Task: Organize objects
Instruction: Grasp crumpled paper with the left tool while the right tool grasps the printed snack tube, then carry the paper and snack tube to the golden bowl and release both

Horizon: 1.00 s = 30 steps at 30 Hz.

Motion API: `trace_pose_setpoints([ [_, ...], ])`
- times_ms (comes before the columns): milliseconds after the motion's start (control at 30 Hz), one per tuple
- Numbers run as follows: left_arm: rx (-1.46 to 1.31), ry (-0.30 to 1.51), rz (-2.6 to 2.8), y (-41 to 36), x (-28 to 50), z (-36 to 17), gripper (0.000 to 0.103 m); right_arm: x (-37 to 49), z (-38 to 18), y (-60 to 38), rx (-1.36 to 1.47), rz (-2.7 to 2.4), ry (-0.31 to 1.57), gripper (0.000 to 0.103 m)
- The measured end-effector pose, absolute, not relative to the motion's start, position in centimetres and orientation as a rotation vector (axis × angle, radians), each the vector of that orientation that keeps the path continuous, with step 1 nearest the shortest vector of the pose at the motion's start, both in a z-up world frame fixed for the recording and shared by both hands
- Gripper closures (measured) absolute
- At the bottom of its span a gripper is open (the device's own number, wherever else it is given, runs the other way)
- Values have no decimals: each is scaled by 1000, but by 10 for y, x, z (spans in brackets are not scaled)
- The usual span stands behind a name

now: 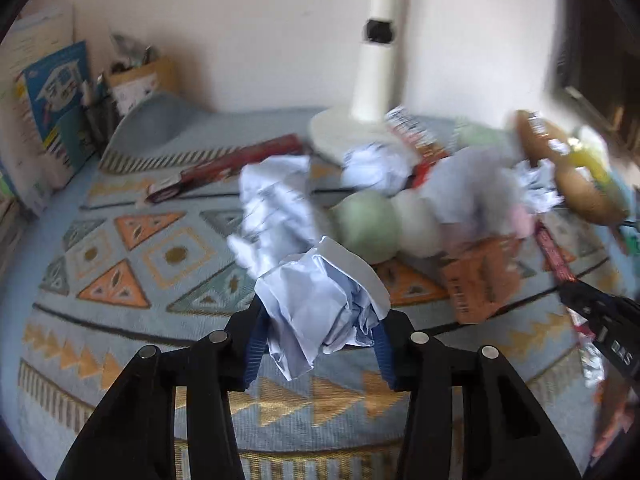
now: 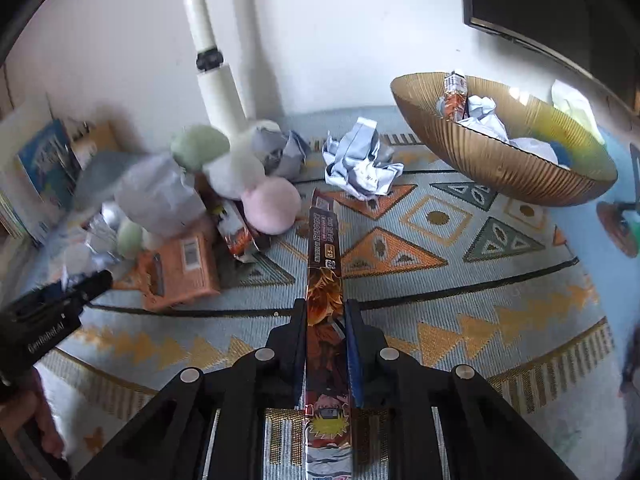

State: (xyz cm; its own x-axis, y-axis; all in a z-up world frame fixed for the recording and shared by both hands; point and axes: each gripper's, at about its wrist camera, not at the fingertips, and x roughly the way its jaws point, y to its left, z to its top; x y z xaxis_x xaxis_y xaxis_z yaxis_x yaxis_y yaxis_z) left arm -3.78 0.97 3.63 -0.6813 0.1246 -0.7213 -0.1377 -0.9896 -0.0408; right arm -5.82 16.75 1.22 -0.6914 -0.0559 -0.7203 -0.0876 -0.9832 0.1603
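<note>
- the crumpled paper ball (image 1: 320, 312) sits between the blue pads of the left hand-held gripper (image 1: 320, 344), which is clamped on it, lifted clear of the patterned mat (image 1: 140, 264).
- the flat printed packet (image 2: 326, 320) is pinched between the pads of the right hand-held gripper (image 2: 326, 344), its jaws pressed together on it; its long axis runs straight out along the fingers, away from the camera.
- the ribbed golden bowl (image 2: 500, 164), already holding paper balls and a packet, lies ahead and to the right of the right hand-held gripper; judging by this, the right hand is the nearer one for a drop there, and the packet would go in end first.
- the bowl does not show clearly in the left view, so how far the left hand must travel is hard to say.
- loose on the mat: another paper ball (image 2: 362, 164), soft pastel balls (image 2: 272, 206), an orange box (image 2: 180, 268).
- the mat covers the surface; a white lamp post (image 2: 212, 60) stands against a pale wall, with books (image 1: 56, 104) at the left edge.
</note>
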Motion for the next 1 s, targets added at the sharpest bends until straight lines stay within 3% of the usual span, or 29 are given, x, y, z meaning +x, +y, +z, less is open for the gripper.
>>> trace_pose_setpoints([
  [533, -1048, -69, 2875, -6, -34, 51, 58, -30, 17, 201, -1082, 3066, 885, 86],
  [1000, -868, -94, 2820, 42, -36, 96, 58, -42, 120, 216, -819, 3267, 636, 86],
])
